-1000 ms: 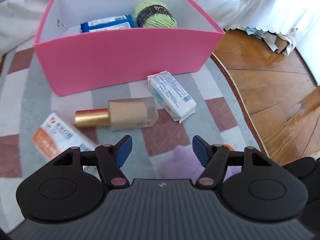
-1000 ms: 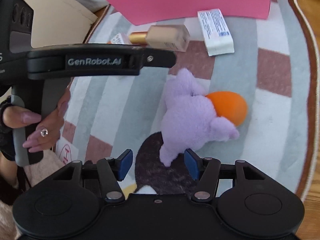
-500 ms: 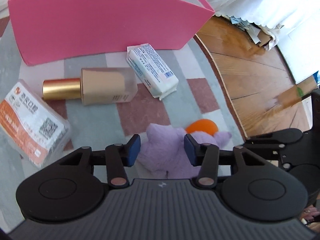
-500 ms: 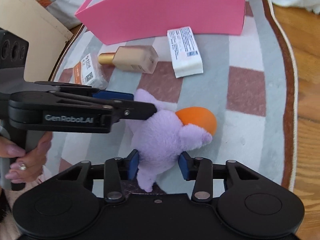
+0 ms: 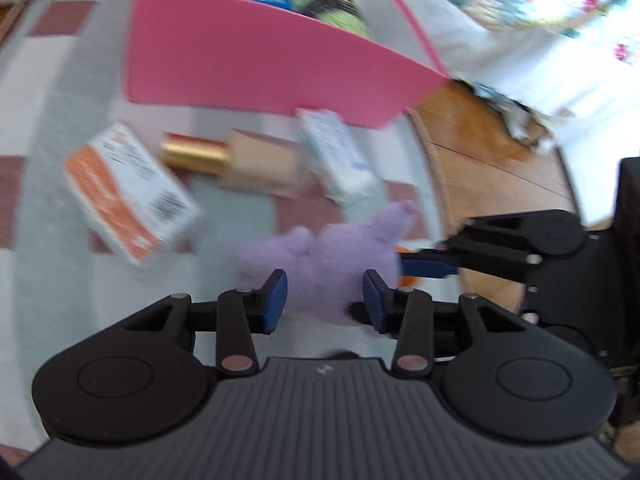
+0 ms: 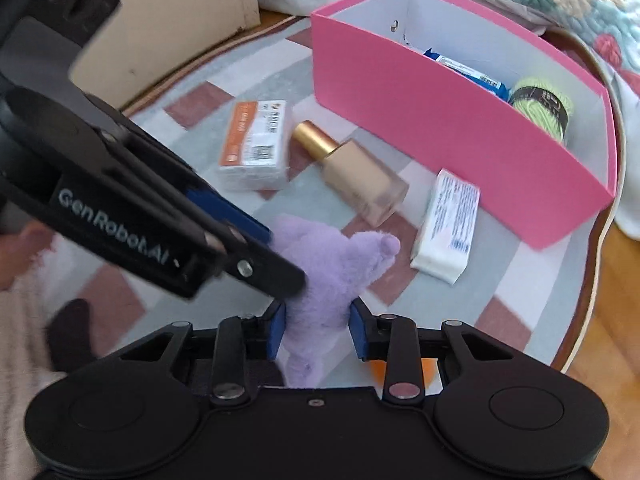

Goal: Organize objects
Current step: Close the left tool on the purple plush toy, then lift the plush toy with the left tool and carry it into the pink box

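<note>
Both grippers' fingers (image 6: 277, 334) grasp the plush (image 6: 328, 264) from either side — likely sharing its floppy bulk toward the box (image 6: 440, 128) ahead.

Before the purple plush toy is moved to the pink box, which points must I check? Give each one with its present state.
1. Right gripper closed on the purple plush toy: ok.
2. Left gripper also clamping the toy: cannot tell; pads beside it.
3. Free space inside the pink cardboard box: ok.
4. Beige foundation bottle and white wrapped packet between toy and box: not ok; lift over them.
5. Left view sharp: not ok, blurred.
</note>
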A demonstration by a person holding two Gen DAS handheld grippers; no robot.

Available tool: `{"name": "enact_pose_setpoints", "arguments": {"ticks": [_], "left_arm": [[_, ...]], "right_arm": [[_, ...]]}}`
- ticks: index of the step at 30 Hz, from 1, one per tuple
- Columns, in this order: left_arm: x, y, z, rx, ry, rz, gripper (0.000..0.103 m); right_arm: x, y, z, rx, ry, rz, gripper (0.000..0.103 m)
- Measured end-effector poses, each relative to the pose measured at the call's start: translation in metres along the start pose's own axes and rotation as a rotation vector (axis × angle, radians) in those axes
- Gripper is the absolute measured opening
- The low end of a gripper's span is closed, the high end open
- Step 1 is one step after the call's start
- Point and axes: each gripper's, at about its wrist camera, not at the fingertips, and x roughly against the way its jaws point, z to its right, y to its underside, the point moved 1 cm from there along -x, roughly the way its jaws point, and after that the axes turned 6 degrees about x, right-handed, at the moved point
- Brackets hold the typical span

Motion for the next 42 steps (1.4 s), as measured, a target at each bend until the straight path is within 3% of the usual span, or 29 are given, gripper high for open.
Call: {"name": "enact_pose_setpoints", "arguments": {"ticks": [2,5,7,10,13,16,17,24,34,42], "left_arm": [[-0.007,-0.004,-0.007,0.018,-0.046,0.005,0.040],[-0.017,-0.009,-0.019,0.072,-0.073,0.006,0.042],[-0.023,-0.006,-0.021,0.051,-0.115,0.007,0.046],[-0.027,-0.006,-0.025,0.081,-0.102,0.004,0.050],[-0.027,-0.004,-0.025,0.099,-0.105,0.011,0.050],[-0.027,-0.002,-0.025,0.102,-0.098,0.019,0.042],[-0.028,-0.002,-0.025,0.109,-0.083,0.016,0.035],[-0.019,0.005,-0.018,0.106,-0.062,0.030,0.032],[0.027,0.022,0.021,0.028,-0.059,0.014,0.031],[0.081,0.031,0.058,-0.043,-0.081,0.050,0.031]], "right_arm": [[-0.006,0.000,0.007,0.001,0.022,0.004,0.038],[-0.014,-0.004,0.021,-0.027,0.122,0.020,0.042],[-0.015,-0.001,0.031,-0.097,0.066,0.048,0.042],[-0.019,0.005,0.033,-0.155,0.007,0.084,0.044],[-0.029,0.011,0.033,-0.218,0.000,0.093,0.054],[-0.032,0.018,0.033,-0.273,-0.013,0.113,0.056],[-0.034,0.020,0.031,-0.287,-0.016,0.115,0.055],[-0.037,0.016,0.017,-0.250,0.008,0.108,0.052],[0.016,0.019,0.006,-0.230,-0.024,0.081,0.052],[0.070,0.015,-0.008,-0.223,-0.047,0.075,0.052]]}}
